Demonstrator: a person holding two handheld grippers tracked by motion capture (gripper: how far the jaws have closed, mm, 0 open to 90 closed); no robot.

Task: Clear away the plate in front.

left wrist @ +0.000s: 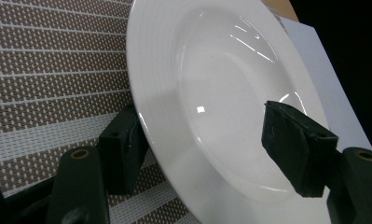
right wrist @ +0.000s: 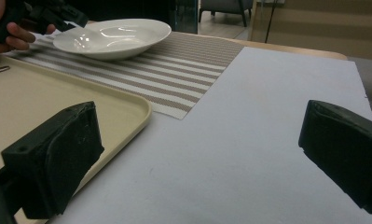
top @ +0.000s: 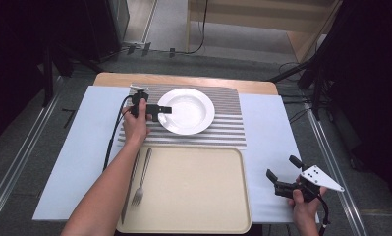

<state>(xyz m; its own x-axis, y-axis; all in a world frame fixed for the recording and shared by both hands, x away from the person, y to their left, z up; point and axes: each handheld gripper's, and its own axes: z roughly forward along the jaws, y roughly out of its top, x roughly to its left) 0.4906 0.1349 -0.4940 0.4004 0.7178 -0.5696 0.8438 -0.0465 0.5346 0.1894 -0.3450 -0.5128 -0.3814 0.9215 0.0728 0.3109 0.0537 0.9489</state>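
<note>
Nearest, the right gripper (top: 282,183) hangs past the right edge of the beige tray (top: 193,196), its jaws spread wide with nothing between them; in the right gripper view only bare white table cover (right wrist: 267,140) lies between its fingers (right wrist: 58,154), with the tray's rounded corner just beside the left-hand one. A fork (top: 141,177) and a knife (top: 129,189) lie side by side on the tray's left part, partly under the person's left forearm, well apart from either gripper. Farther off, the left gripper (top: 165,109) reaches to the left rim of the white plate (top: 186,110), which rests on the striped placemat (top: 228,128); its jaws straddle the rim, one finger (left wrist: 123,154) below and outside the rim against the mat, the other (left wrist: 295,149) over the plate's inner slope; they are partly open and neither pad visibly presses on the china.
</note>
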